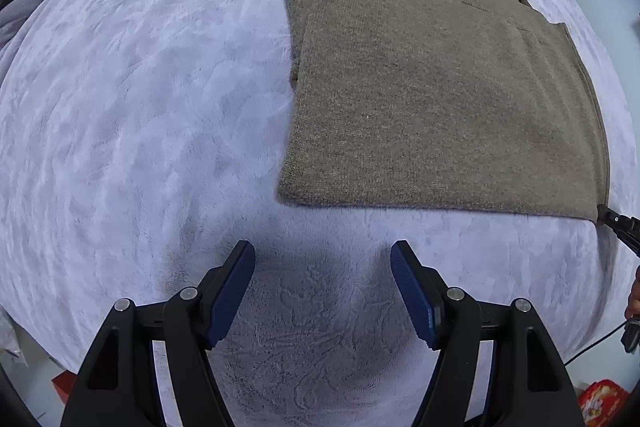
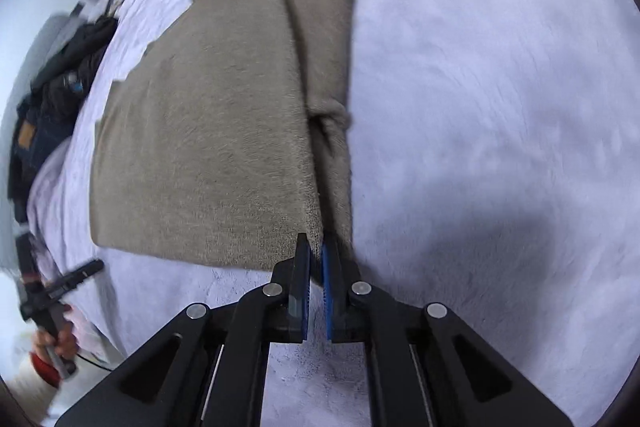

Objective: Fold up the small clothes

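Brown knit: the sweater (image 1: 440,79) lies flat on the fuzzy white blanket (image 1: 140,107), with one side already folded over.
Left gripper (image 1: 323,263): its blue jaws are spread wide with nothing between them. It hangs over bare blanket, near the sweater's bottom edge but not touching it.
Right gripper (image 2: 316,255): its jaws are pressed together on the sweater's bottom corner, pinching the knit.
Far edge: a pile of dark clothes (image 2: 52,95) sits beside the blanket.
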